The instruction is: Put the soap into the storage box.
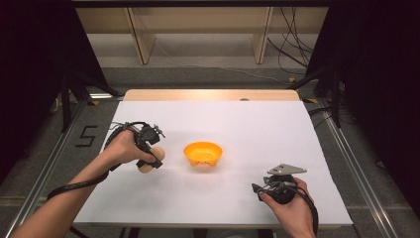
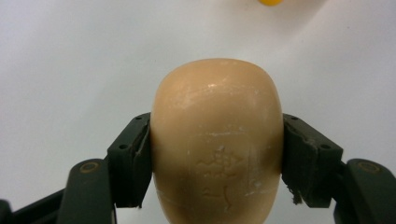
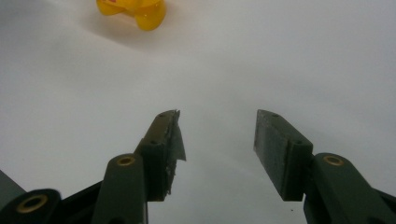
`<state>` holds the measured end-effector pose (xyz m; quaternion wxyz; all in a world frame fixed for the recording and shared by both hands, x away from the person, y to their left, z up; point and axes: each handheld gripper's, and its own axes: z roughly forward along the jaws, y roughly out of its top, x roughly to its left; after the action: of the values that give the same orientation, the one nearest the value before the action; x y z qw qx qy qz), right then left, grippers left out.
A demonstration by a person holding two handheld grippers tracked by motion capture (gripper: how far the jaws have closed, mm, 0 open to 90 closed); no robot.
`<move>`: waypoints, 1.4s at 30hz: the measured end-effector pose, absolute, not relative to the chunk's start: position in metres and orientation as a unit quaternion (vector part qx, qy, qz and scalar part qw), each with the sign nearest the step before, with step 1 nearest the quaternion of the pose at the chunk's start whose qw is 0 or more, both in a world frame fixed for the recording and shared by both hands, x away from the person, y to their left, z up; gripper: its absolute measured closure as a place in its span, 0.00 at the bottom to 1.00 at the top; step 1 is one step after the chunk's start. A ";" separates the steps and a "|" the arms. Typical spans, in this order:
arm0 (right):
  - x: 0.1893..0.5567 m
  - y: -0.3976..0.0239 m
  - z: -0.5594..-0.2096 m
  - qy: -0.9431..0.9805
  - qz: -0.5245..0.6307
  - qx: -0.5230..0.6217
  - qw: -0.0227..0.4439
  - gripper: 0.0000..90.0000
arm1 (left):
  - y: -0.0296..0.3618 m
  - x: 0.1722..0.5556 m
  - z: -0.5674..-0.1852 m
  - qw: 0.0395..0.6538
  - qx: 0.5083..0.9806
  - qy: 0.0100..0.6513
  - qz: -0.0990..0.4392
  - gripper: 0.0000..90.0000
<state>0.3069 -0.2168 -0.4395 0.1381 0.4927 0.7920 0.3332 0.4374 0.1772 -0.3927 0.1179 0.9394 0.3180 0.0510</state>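
Note:
A tan, egg-shaped piece (image 2: 217, 135) with a faint stamped mark is clamped between the two black jaws of my left gripper (image 2: 217, 154). In the high view that left gripper (image 1: 150, 161) hangs a little above the white sheet, left of the orange bowl (image 1: 203, 153), with the tan piece (image 1: 146, 167) under the hand. My right gripper (image 3: 217, 154) stands open over bare white sheet with nothing between its jaws. It rests in a hand near the front right of the table (image 1: 260, 189), pointing left. The bowl's yellow-orange feet (image 3: 135, 11) lie far ahead of it.
A white sheet (image 1: 247, 129) covers the table; a strip of bare wood (image 1: 208, 94) shows at its far edge. Black cables trail from both grippers. Wooden frames and loose cables stand on the floor beyond the table.

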 end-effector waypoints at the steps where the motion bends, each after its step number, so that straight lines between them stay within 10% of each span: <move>1: 0.307 -0.217 -0.440 0.792 0.333 0.493 0.138 0.56 | 0.177 0.437 -0.393 0.118 0.939 0.318 0.051 0.36; 42: 0.291 -0.229 -0.435 0.762 0.367 0.501 0.183 0.52 | 0.128 0.454 -0.372 0.134 0.954 0.260 0.060 0.36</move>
<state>0.2910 -0.2285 -0.4352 0.1827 0.5011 0.7620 0.3673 0.4542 0.1278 -0.3721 0.1341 0.9543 0.2600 0.0602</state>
